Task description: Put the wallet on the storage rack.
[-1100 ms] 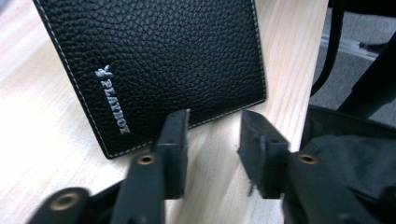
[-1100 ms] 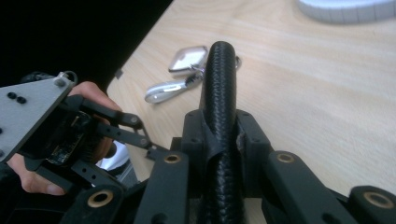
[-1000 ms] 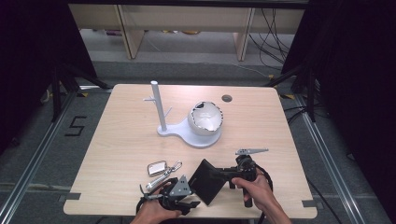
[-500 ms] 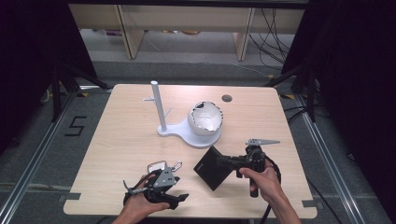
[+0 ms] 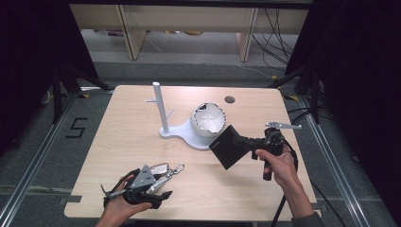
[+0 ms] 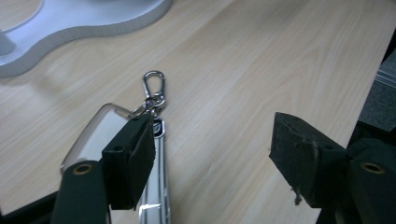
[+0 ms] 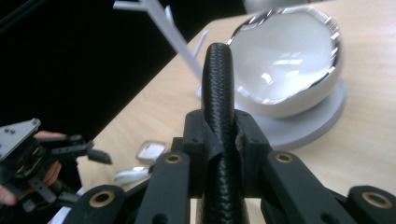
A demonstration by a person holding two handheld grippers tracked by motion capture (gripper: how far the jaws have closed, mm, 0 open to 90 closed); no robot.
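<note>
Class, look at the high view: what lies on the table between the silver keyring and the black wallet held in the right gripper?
Nothing: bare wooden table separates keyring and wallet.

Left tongs (image 5: 158, 196) opened, released wallet (image 5: 230, 146); right tongs (image 5: 246, 140) lifted it toward bowl (image 5: 207, 119).

The stand (image 5: 177, 130) is sitting mid-desk (image 5: 118, 142), its post (image 5: 160, 106) rising left of the bowl (image 5: 206, 119). The wallet (image 5: 228, 145) is hanging just right of and before the bowl. The keys (image 5: 165, 171) are lying near the front edge, left of the wallet.
</note>
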